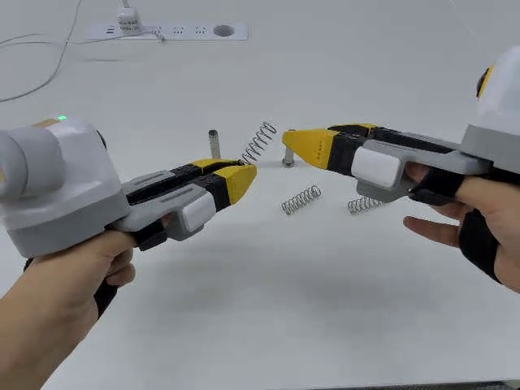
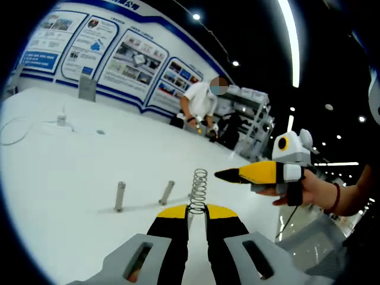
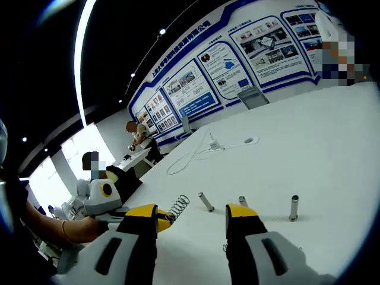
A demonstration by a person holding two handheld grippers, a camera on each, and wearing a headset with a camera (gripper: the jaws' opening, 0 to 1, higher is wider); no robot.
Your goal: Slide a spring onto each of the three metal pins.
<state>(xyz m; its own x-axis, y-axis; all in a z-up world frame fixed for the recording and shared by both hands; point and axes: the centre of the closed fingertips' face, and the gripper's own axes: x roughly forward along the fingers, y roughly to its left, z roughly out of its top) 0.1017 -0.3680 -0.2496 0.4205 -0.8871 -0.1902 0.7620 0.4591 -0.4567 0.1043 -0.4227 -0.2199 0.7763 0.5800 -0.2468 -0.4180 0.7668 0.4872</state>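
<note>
My left gripper (image 1: 246,172) is shut on the lower end of a wire spring (image 1: 258,142), which sticks up and away from its yellow tips. In the left gripper view the spring (image 2: 199,189) rises from between the shut jaws (image 2: 198,209), with two upright metal pins (image 2: 120,196) (image 2: 167,192) on the table beyond. My right gripper (image 1: 294,140) hovers to the right, tip toward the spring; its jaws (image 3: 191,217) stand wide apart with nothing between them. One pin (image 1: 214,144) stands free and another pin (image 1: 288,158) is partly behind the right tip. The right gripper view has three pins (image 3: 206,202) (image 3: 242,200) (image 3: 294,208).
Two loose springs (image 1: 301,200) (image 1: 364,205) lie on the white table (image 1: 268,301) under the right gripper. A power strip (image 1: 166,31) with cables sits at the far edge. People stand at benches in the background (image 2: 199,101).
</note>
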